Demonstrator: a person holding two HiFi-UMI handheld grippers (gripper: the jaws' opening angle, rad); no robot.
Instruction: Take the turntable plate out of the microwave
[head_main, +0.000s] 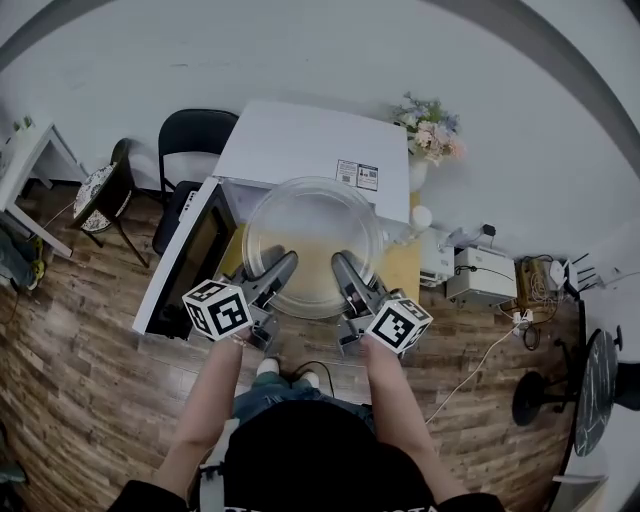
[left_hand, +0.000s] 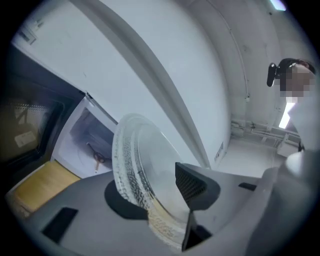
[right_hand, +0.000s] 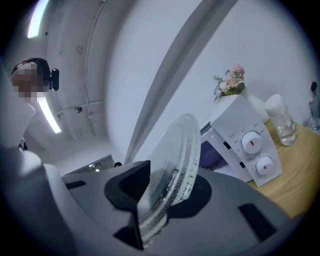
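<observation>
Glass turntable plate (head_main: 312, 245) held level between left gripper (head_main: 283, 266) and right gripper (head_main: 343, 268).

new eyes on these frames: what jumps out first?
The big glass plate, held in the air before the microwave, with the left gripper and right gripper each clamped on its near rim. Then the door, swung open at left, and flowers by the microwave's back right corner.

Clear stippled plate (head_main: 313, 245), white microwave (head_main: 300, 140)
</observation>
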